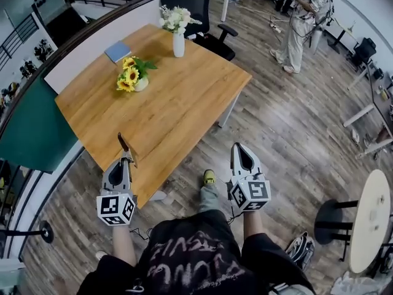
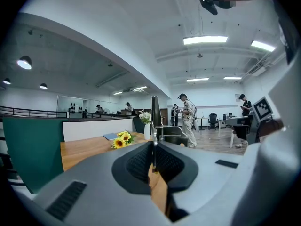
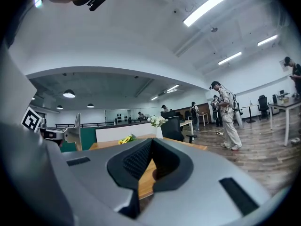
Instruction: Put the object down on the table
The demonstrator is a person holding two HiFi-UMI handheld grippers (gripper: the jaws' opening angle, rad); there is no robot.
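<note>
Left hand-held gripper (image 1: 126, 157) pinches thin blade-like object (image 2: 155, 113), probably a knife, held upright above the surface (image 1: 178, 112) at its 7 o'clock edge, ready for lowering. Right hand-held gripper (image 1: 238, 149) is pressed together, empty, idle at 5 o'clock.

— What have I got on?
— You're in a black top (image 1: 190, 257) with pale scrawled lettering, a grey-green trouser leg (image 1: 209, 199) and a yellow shoe (image 1: 209, 177).
— And my tools?
— Your left gripper (image 1: 126, 158) and right gripper (image 1: 237, 147) are pale grey tapered shells with black ribbed pads (image 3: 136, 161) and dark oblong slots on the flanks. Each carries a white cube (image 1: 115, 209) printed with black square markers.
</note>
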